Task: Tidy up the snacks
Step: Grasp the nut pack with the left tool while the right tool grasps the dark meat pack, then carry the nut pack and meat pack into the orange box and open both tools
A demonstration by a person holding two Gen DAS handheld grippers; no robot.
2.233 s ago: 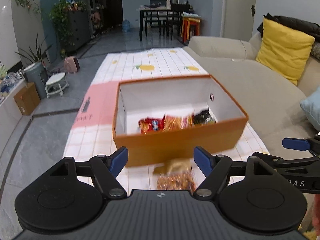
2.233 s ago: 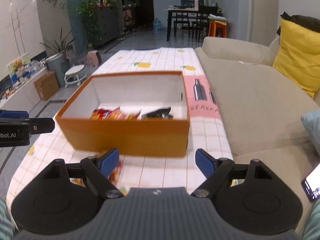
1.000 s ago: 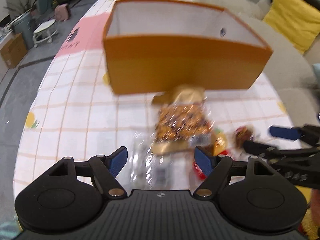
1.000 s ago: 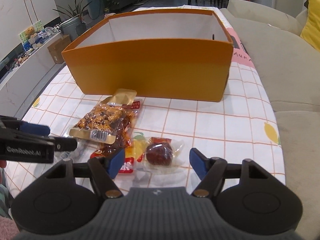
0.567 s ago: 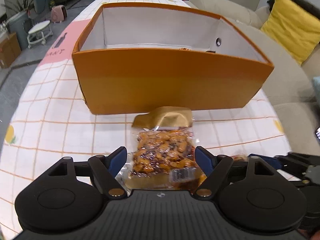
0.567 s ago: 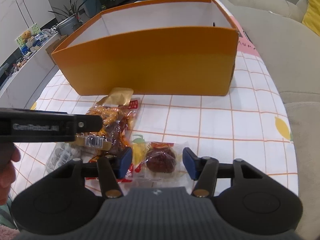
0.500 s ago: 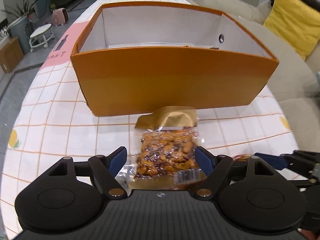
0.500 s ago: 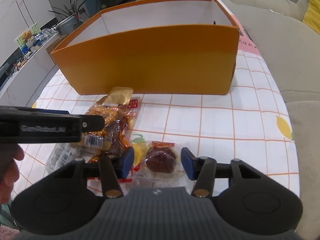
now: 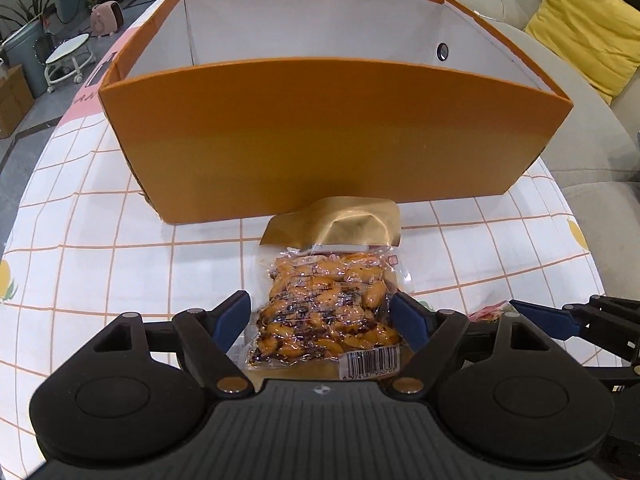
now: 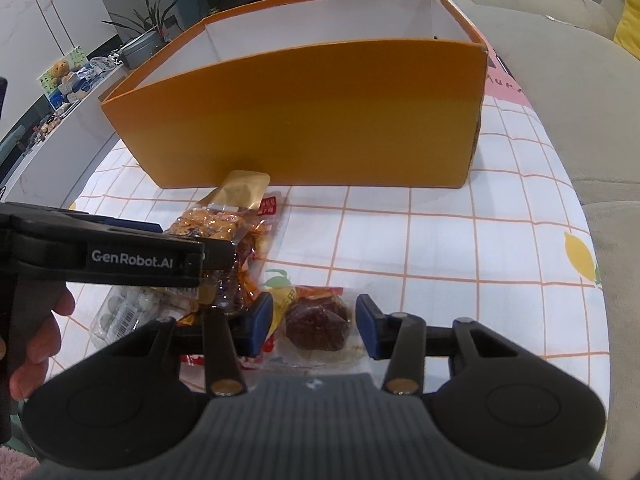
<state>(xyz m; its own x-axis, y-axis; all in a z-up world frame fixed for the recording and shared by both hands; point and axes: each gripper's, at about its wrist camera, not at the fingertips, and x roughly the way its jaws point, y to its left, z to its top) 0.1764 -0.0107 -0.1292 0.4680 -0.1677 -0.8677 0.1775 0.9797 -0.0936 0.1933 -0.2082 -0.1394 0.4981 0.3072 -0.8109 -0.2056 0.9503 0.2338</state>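
Mid-task: snacks lie on the table before the box (image 9: 332,128); left gripper (image 9: 322,316) has just spread around the nut pack (image 9: 328,312), right gripper (image 10: 314,326) has just been narrowing around the plum (image 10: 316,324), neither pinching.

The left hand-held gripper (image 9: 320,318) has been lowered over the gold-topped snack pouch (image 9: 330,304), its jaws having just been opening, the pouch between them. The right hand-held gripper (image 10: 314,330) has been closing around the dark wrapped snack (image 10: 316,326).

Both wrist views look steeply down, close over the tablecloth (image 9: 100,216), sharing the orange box (image 9: 332,136).
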